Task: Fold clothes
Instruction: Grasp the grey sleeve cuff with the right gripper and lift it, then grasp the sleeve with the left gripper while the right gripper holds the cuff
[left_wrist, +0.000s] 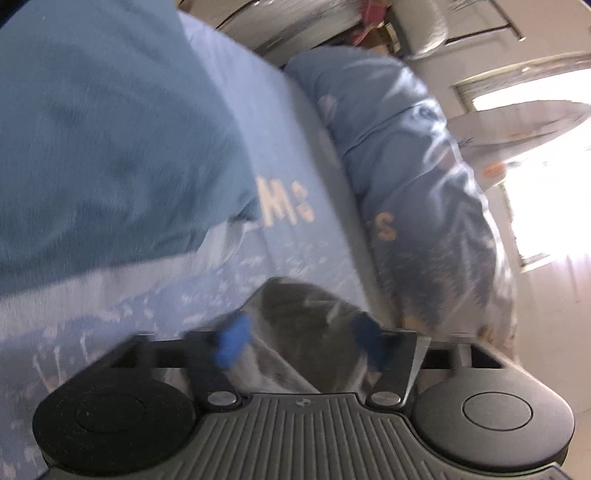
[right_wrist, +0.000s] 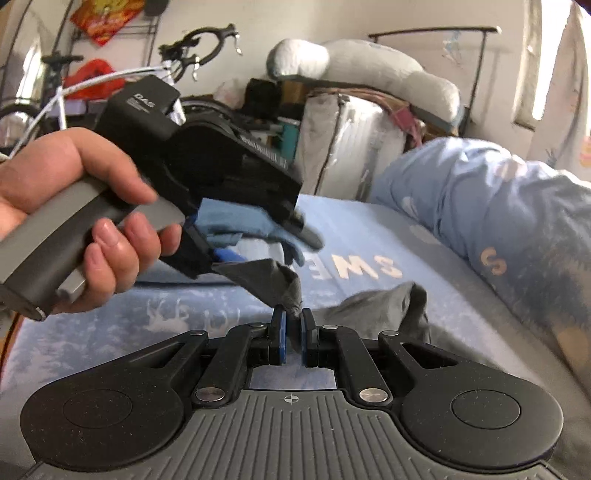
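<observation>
On the bed (right_wrist: 110, 332), bare sheet is lying left; a grey cloth (right_wrist: 273, 282) is hanging crumpled, pinched in the right gripper (right_wrist: 291, 334) jaws, while the left gripper (left_wrist: 301, 341) jaws are half wide around it.

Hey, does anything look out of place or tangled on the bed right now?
Yes. A light blue cloth seems caught on the left claw, draped over its fingers, while the grey garment stretches from there to the right claw, which pinches one corner. Nothing looks torn or spilled.

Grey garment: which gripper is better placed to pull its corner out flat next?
Right, probably: the right gripper is shut on the grey garment corner; the left gripper stands open, cloth loose between.
</observation>
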